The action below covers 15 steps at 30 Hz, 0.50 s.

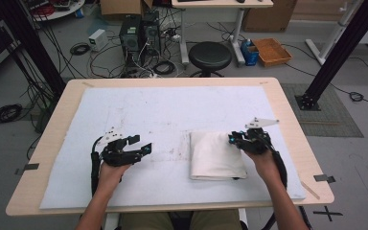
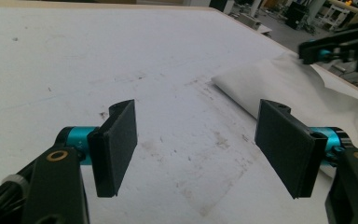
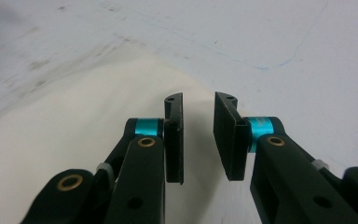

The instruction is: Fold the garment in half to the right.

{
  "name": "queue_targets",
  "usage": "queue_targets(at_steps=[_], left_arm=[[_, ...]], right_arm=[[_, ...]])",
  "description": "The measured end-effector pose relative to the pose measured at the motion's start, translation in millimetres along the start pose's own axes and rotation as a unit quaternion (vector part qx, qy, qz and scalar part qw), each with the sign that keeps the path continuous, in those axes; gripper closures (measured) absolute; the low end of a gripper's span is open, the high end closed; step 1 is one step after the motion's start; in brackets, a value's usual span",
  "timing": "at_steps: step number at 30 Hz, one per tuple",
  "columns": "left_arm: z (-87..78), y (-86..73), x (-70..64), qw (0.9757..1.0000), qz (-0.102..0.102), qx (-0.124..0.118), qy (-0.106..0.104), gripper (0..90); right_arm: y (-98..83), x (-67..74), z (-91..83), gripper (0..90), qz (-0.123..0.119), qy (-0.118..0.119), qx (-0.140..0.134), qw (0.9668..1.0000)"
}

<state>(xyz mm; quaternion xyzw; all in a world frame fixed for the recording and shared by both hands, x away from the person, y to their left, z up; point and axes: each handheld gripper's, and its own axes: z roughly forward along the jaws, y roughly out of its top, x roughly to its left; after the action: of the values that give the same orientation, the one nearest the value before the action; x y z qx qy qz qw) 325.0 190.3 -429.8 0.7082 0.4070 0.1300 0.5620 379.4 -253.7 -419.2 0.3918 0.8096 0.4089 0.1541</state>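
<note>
The table (image 1: 287, 115) carries a white mat (image 1: 163, 110), bare but for smudges, so nothing blocks either hand. The folded white cloth (image 1: 215, 155) lies right of centre, towards the near edge. The right gripper (image 1: 235, 138) hovers at its far right corner, fingers (image 3: 175, 135) narrowly apart with nothing between them, probably seeking an edge to pinch. The left gripper (image 1: 141, 143) waits well left of the cloth, its fingers (image 2: 116, 147) wide open.

White mat (image 1: 163, 110) on wooden table (image 1: 287, 120), black stool (image 1: 210, 55), orange crate (image 1: 271, 51), computer towers (image 1: 139, 33)
</note>
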Motion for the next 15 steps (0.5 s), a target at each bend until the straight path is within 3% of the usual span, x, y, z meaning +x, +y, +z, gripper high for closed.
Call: queue_targets(at_steps=[1,3,5,6,8,11,14,15], left_arm=[[-0.2,0.1,-0.1,1.0000,0.000,0.000,-0.001,29.6],[-0.7,0.1,-0.2,1.0000,0.002,-0.001,-0.001,29.6],[-1.8,-0.1,0.2,1.0000,0.003,-0.001,-0.002,29.6],[-2.3,-0.5,0.4,1.0000,0.002,-0.004,-0.003,29.6],[-3.9,-0.9,1.0,0.9999,0.005,-0.009,-0.004,29.6],[-6.6,-0.3,2.6,0.9998,0.007,-0.017,-0.005,28.4],[-8.2,0.7,4.0,0.9997,0.009,-0.022,-0.002,25.5],[-8.6,1.1,4.9,0.9997,0.010,-0.022,-0.001,24.4]], right_arm=[[1.9,-0.8,10.8,75.3,-0.004,-0.001,0.019,0.9998],[2.3,-0.8,26.6,76.7,-0.020,-0.025,0.059,0.9977],[2.9,-2.5,27.4,73.4,-0.014,-0.028,0.055,0.9980],[3.0,-3.3,24.3,67.6,-0.010,-0.029,0.048,0.9984],[1.0,-5.1,13.2,60.6,0.010,0.002,0.017,0.9998],[-6.3,-2.3,-7.7,53.6,0.001,0.033,-0.016,0.9993],[-19.3,6.1,-19.5,50.4,-0.032,0.061,-0.015,0.9975],[-24.0,9.8,-19.7,49.1,-0.042,0.067,-0.002,0.9969]])
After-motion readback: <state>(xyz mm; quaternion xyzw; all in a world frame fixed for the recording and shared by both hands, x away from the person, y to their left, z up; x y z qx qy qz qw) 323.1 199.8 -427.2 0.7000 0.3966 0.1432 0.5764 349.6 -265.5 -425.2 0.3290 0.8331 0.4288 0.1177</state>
